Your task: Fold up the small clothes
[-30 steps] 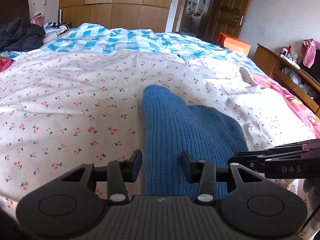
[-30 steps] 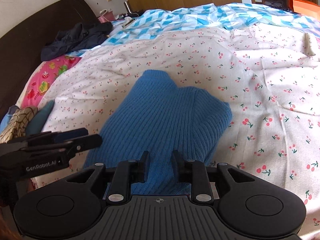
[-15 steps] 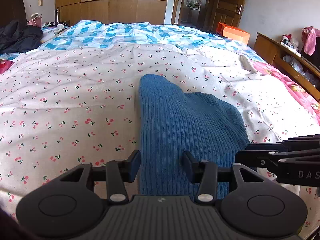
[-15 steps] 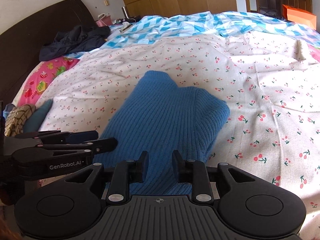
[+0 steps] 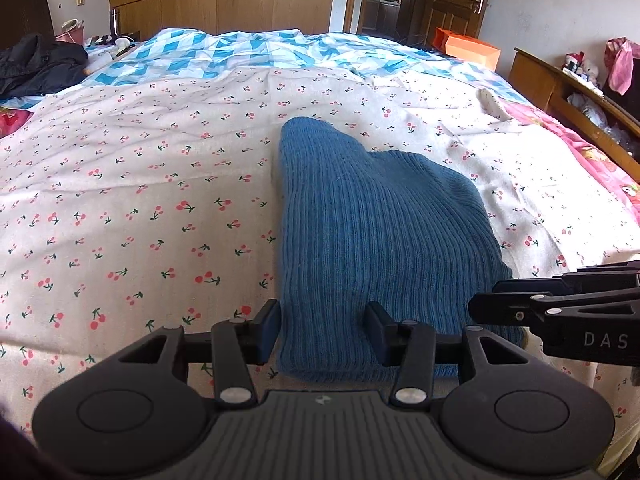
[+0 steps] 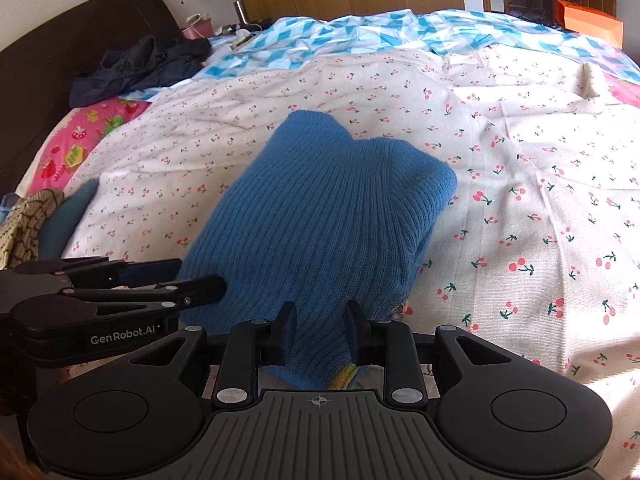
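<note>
A blue ribbed knit sweater (image 5: 372, 248) lies folded lengthwise on the cherry-print sheet (image 5: 140, 200), with its neck end far from me. It also shows in the right wrist view (image 6: 320, 216). My left gripper (image 5: 322, 330) is open, its fingers straddling the sweater's near left edge. My right gripper (image 6: 318, 334) is open over the near right part of the hem, where a yellow patterned bit (image 6: 348, 374) peeks out below. Each gripper shows in the other's view, the right one (image 5: 560, 304) and the left one (image 6: 120, 292).
A blue-and-white checked quilt (image 5: 256, 52) covers the far end of the bed. Dark clothes (image 5: 36, 64) lie at the far left. An orange box (image 5: 468, 46) and a wooden shelf unit (image 5: 580, 96) stand at the right. A knit item (image 6: 24, 220) lies at the left edge.
Both grippers have drawn back a little toward the sweater's near hem and risen slightly. Both stay open. The sweater has not moved.
</note>
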Demonstrator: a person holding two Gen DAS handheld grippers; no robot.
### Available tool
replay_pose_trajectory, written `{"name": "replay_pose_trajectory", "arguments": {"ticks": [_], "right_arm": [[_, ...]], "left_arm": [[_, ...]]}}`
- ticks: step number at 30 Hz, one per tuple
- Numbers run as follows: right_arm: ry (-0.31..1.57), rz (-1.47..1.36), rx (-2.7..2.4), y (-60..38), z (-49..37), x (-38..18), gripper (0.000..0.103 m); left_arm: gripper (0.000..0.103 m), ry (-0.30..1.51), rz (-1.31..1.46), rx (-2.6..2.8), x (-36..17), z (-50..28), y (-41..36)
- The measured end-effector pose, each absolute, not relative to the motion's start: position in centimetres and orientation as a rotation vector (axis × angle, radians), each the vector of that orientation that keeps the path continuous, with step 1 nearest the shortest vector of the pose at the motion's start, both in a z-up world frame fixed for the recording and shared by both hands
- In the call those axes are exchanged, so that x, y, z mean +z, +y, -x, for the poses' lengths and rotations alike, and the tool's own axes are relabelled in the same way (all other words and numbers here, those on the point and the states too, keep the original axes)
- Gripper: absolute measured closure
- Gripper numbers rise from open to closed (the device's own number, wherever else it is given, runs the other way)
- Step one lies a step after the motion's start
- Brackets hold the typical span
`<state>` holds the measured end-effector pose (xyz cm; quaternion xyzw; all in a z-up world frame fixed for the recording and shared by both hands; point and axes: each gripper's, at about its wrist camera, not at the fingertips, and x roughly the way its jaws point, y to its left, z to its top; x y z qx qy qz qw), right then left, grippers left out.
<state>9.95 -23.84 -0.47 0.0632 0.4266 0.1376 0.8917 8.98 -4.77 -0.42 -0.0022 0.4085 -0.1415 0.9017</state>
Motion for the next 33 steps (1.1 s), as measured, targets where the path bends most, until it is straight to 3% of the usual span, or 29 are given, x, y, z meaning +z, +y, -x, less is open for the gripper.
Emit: {"name": "replay_pose_trajectory", "arguments": {"ticks": [33], "right_arm": [[0.915, -0.084, 0.207, -20.3, -8.8, -0.9, 0.056]], "left_arm": [[0.052, 0.827, 0.167, -0.229, -2.2, -5.2, 0.8]]}}
